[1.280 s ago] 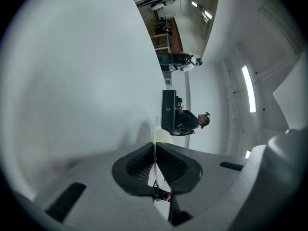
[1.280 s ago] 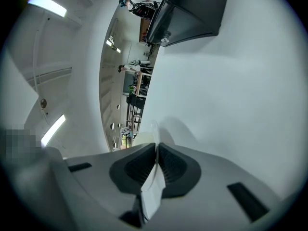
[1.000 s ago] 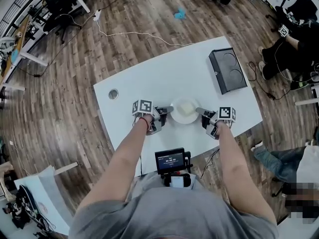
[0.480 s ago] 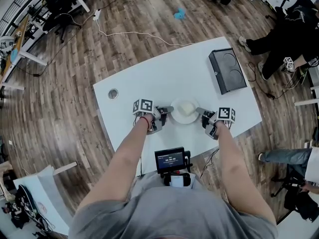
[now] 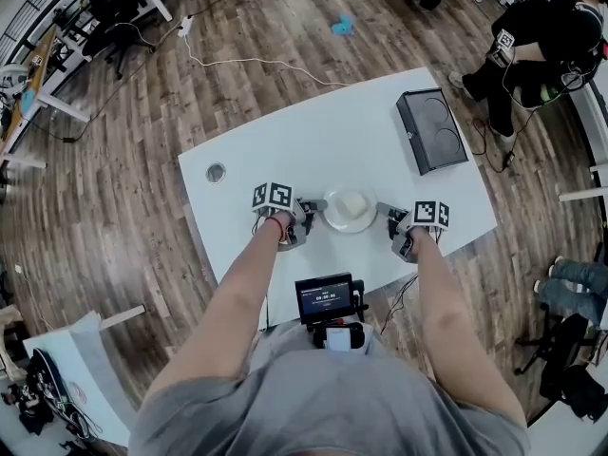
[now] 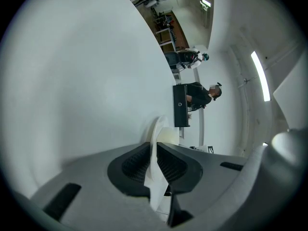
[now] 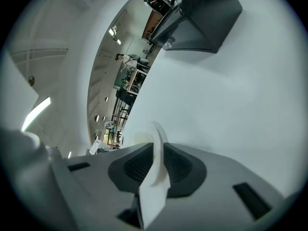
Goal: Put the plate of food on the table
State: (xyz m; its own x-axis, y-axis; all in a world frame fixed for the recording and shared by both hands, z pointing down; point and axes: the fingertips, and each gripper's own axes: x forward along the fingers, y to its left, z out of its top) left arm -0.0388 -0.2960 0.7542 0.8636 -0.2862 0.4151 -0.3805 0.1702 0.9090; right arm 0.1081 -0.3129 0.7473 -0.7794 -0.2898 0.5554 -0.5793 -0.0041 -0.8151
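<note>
A white plate [image 5: 351, 218] carrying a pale block of food [image 5: 352, 203] sits near the front edge of the white table [image 5: 285, 155]. My left gripper [image 5: 317, 205] is shut on the plate's left rim [image 6: 155, 148], which shows edge-on between the two dark pads. My right gripper [image 5: 384, 209] is shut on the opposite rim [image 7: 157, 153]. In both gripper views the rim runs straight through the jaws, with the tabletop beyond.
A black box-shaped appliance [image 5: 432, 132] lies at the table's back right, also seen as a dark box [image 7: 199, 18] in the right gripper view. A round cable port [image 5: 216, 173] is on the left. A person [image 5: 541, 36] sits beyond the table's right end.
The plate and both grippers have shifted slightly away from me across the table. The person at the far right has moved about.
</note>
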